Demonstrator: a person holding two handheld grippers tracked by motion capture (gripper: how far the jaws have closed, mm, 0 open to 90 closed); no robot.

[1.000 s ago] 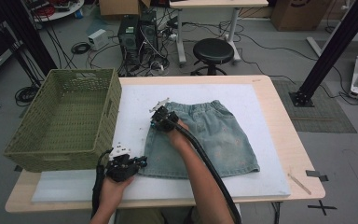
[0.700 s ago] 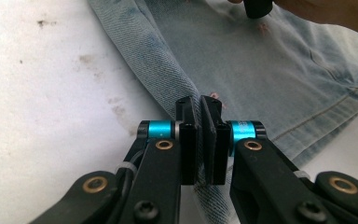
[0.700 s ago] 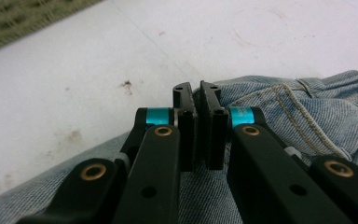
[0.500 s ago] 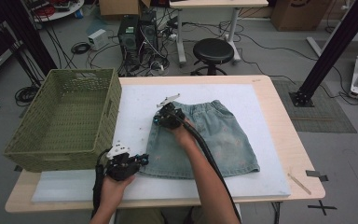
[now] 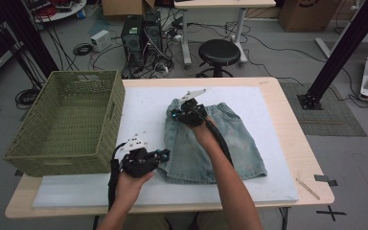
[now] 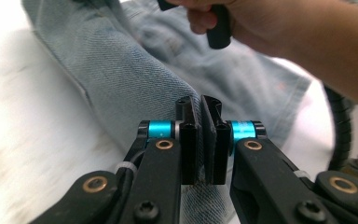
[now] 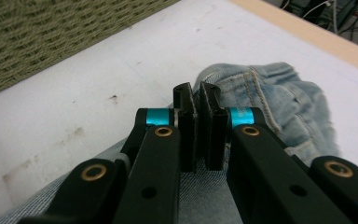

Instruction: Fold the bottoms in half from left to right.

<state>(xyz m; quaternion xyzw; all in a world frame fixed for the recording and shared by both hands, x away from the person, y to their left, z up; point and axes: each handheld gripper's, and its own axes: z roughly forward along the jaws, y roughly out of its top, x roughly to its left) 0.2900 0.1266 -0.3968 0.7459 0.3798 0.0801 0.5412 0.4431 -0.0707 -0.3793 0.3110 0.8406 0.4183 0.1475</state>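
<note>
Both hands have lifted a bit compared with a second ago, and the left edge of the denim skirt (image 5: 220, 143) has come up off the mat with them, so that side now looks bunched and rolled inward instead of lying flat.

Left gripper (image 5: 159, 155) is at the skirt's lower left corner, jaws together and clamped on a fold of the denim; you can see the fabric pinched right between the pads in the left gripper view (image 6: 200, 109). Right gripper (image 5: 178, 114) is up at the top left corner by the waistband, also closed tight on the cloth, and in the right gripper view (image 7: 196, 100) the gathered waistband sits just behind the jaws.

Rest of the skirt is spread out on the white mat (image 5: 278, 143) that covers most of the table (image 5: 311, 163), roughly in the middle, with the right side and hem lying flat.

Green woven basket (image 5: 67, 124) sits on the left end of the table, just beside the mat's edge and near the left gripper, not touching the skirt. Floor behind has a black stool (image 5: 219, 51).
</note>
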